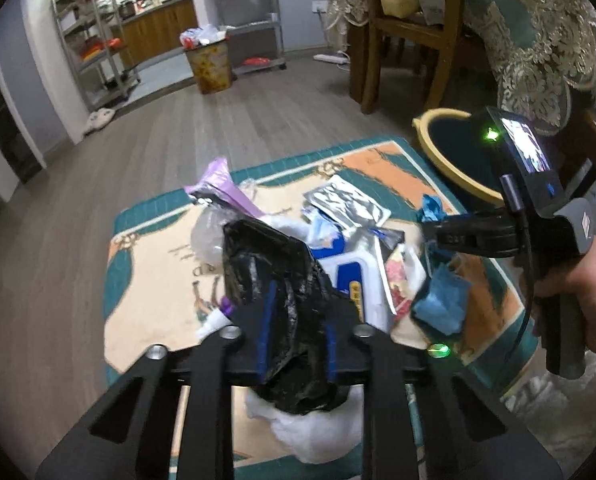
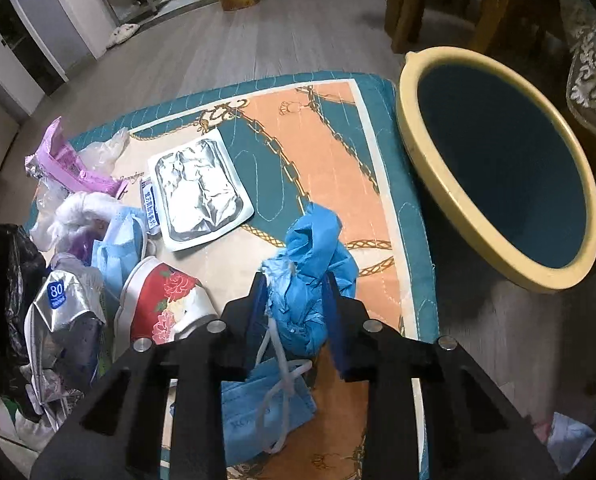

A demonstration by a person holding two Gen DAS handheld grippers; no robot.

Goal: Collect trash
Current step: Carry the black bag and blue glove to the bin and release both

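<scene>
Trash lies heaped on a teal and orange mat (image 2: 338, 140) on the floor. My left gripper (image 1: 298, 312) is shut on a crumpled black plastic bag (image 1: 265, 264), which bulges out above and below the pads. My right gripper (image 2: 295, 292) is shut on a crumpled blue glove (image 2: 318, 240), just over a blue face mask (image 2: 265, 404). In the left wrist view the right gripper (image 1: 434, 232) shows at the right, held by a hand. A dark bin with a yellow rim (image 2: 408, 120) stands at the mat's right edge. A silver foil pouch (image 2: 201, 188), a purple wrapper (image 2: 61, 160) and a red floral cup (image 2: 165, 300) lie around.
A wooden chair (image 1: 410, 32) and a table with an embroidered cloth (image 1: 538, 40) stand behind the bin. Across the wooden floor are metal shelves (image 1: 93, 32), a full patterned waste bin (image 1: 209, 64), a power strip (image 1: 332, 58) and slippers (image 1: 97, 118).
</scene>
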